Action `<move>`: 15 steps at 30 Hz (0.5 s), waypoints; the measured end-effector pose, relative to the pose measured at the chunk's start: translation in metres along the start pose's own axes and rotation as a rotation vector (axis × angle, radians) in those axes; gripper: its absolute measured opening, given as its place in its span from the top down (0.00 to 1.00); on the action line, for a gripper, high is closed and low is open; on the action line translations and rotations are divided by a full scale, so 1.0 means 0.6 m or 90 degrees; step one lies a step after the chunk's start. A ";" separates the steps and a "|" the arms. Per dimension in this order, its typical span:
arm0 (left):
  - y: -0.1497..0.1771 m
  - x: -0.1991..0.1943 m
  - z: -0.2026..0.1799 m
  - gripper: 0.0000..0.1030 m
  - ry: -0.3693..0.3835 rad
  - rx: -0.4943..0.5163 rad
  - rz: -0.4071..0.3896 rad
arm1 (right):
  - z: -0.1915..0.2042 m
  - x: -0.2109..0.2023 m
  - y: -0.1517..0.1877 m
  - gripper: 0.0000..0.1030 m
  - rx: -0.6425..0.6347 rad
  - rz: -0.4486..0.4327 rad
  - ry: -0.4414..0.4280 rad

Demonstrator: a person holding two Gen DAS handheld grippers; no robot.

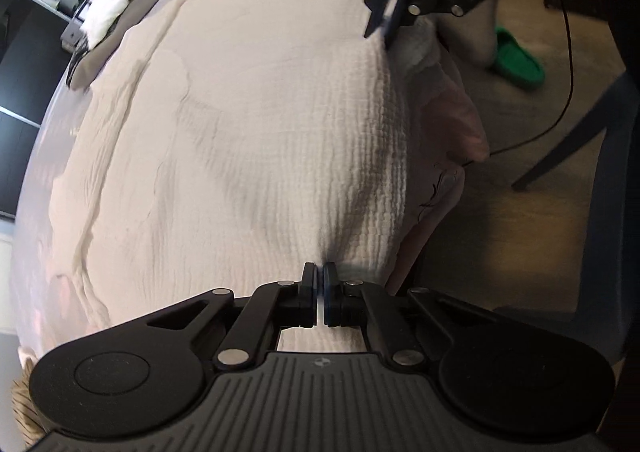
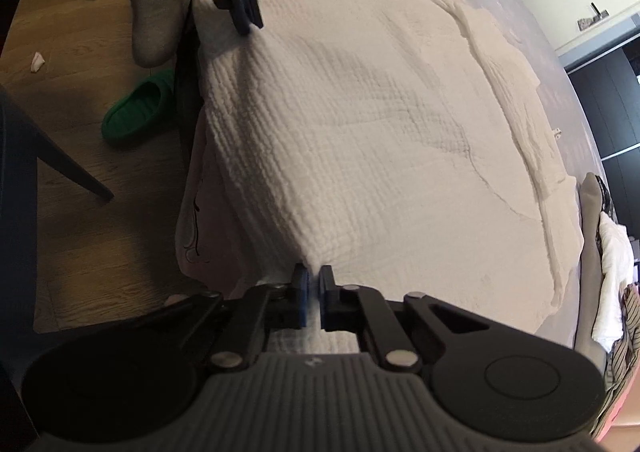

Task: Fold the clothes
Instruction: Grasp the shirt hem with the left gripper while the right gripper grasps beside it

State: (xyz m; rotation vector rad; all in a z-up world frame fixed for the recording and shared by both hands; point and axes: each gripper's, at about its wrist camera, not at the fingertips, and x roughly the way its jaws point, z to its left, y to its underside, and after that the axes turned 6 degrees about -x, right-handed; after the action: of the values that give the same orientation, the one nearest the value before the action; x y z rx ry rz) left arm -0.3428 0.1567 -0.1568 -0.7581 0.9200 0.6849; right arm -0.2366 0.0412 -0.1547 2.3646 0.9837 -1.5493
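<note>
Both tongs are clamped onto the near hem of a big cream waffle-weave garment (image 1: 248, 139) that's spread flat over the counter (image 1: 36, 155). The left tongs (image 1: 320, 284) are pressed together with a pinch of fabric between the tips, and the right tongs (image 2: 314, 284) pinch the same edge further along — each pair shows up at the top of the other's view, biting the hem.

So this looks like the start of a fold: edge gripped at two spots, nothing lifted over yet. The next move probably calls for raising both tongs together and carrying the hem away from them toward the far edge, keeping the cloth taut between so it doesn't sag or bunch.

Labels or writing — none readable. There's a tiny emblem on each tool body, too small to make out.

A green slipper (image 2: 138, 109) sits on the floor off to the side.
</note>
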 end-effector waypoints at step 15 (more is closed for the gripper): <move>-0.016 -0.067 0.123 0.99 -0.003 -0.155 -0.077 | -0.136 -0.045 -0.005 0.96 0.163 -0.050 0.016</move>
State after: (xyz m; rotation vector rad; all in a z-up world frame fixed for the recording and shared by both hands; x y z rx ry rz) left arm -0.3209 0.2034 -0.0900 -1.0196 0.7875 0.6984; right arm -0.1832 0.0688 -0.0935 2.5461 0.9439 -1.7741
